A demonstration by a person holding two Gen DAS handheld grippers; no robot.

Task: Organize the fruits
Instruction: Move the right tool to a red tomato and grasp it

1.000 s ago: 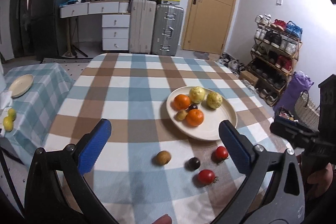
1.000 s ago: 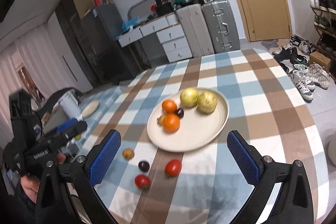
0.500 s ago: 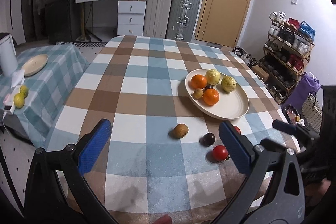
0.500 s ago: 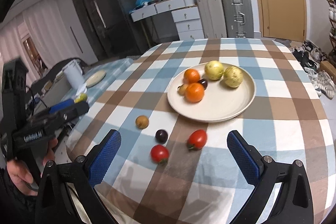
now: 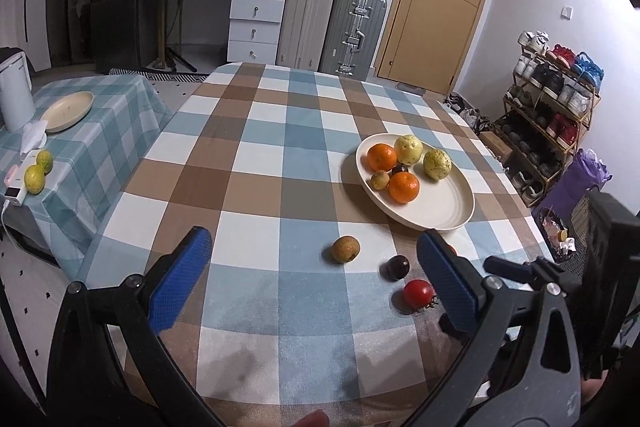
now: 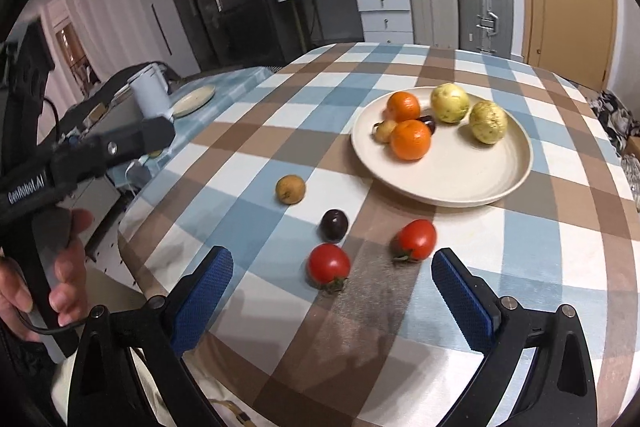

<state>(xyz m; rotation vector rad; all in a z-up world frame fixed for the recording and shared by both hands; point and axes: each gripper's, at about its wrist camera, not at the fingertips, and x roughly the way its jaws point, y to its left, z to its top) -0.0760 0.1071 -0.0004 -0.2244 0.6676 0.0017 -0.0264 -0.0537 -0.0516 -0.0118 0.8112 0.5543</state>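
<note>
On the surface, near edge: four loose fruits lie apart from one another, short of the plate [image 6: 516, 175].
Loose fruits: two tomatoes [image 6: 328, 264] [image 6: 416, 239], a dark plum [image 6: 334, 225], a small brown fruit [image 6: 290, 189].
Plate: holds two oranges [image 6: 410, 140], two pale yellow fruits [image 6: 449, 103] and two small fruits.
Right claw [image 6: 334, 299]: fingers wide apart, empty, above the near edge, nearest tomato just ahead.
Left claw [image 5: 316, 281]: fingers wide apart, empty, above the near edge.
Handling, judged: tomatoes light, smooth, soft-skinned, prone to roll and bruise.
Hold point, judged: across the widest middle, gentle squeeze, clear of the stem.
</note>
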